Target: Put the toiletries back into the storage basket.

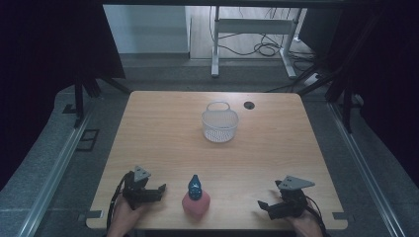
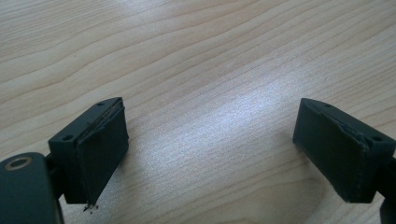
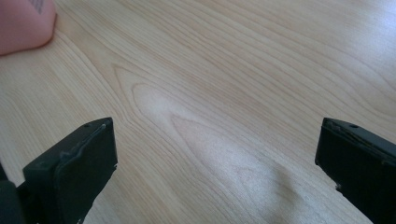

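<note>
Here, low in the middle of the high view, a soft-looking pink pouch-shaped object lies on the pale wooden table with a small blue figure touching its upper end. The left gripper and right gripper flank it, jaws spread wide and empty. It likely weighs little and yields; pinching across its plump pink body seems safest. A white mesh basket stands well above.

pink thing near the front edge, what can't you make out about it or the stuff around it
- Pink thing, high view: too small to identify; the right gripper view's top-left edge cuts it off.
- Blue object on it: too small, markings unreadable.
- Basket: mesh hides whether anything is inside.
- Person's hands: cut off by the bottom edge.
</note>
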Motion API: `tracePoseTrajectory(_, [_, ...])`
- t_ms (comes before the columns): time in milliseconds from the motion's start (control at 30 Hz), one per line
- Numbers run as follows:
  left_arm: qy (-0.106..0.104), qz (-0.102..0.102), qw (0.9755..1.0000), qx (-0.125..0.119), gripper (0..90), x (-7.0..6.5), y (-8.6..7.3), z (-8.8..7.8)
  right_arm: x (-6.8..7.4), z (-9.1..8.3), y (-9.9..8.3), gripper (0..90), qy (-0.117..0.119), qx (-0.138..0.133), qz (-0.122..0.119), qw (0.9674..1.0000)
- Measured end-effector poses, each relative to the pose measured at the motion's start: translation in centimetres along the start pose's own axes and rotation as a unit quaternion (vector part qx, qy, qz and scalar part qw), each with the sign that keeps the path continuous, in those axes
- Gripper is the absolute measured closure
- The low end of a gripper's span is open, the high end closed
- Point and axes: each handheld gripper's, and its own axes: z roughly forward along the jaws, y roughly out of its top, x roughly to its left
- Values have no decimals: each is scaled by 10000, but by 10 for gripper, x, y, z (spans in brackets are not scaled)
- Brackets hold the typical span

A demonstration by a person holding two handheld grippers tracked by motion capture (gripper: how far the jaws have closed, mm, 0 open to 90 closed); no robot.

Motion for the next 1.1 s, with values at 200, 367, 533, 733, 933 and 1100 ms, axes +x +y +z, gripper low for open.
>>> tracePoseTrajectory(200, [0,8,10000,-1,100,0,0,0,4,-1,3,0,107,-93,-5,9999])
tracePoseTrajectory(367, [0,7,10000,0,100,0,0,0,11,2,5,0,206,-41,-118,9997])
tracePoseTrajectory(533, [-1,2,10000,0,100,0,0,0,21,5,9,0,410,20,-244,9989])
tracePoseTrajectory(733, [0,-1,10000,-1,100,0,0,0,32,9,13,0,550,73,-361,9978])
tracePoseTrajectory(933, [-1,10,10000,0,100,0,0,0,41,12,16,0,678,68,-439,9967])
tracePoseTrajectory(1100, [-1,5,10000,1,100,0,0,0,46,16,19,0,773,88,-464,9959])
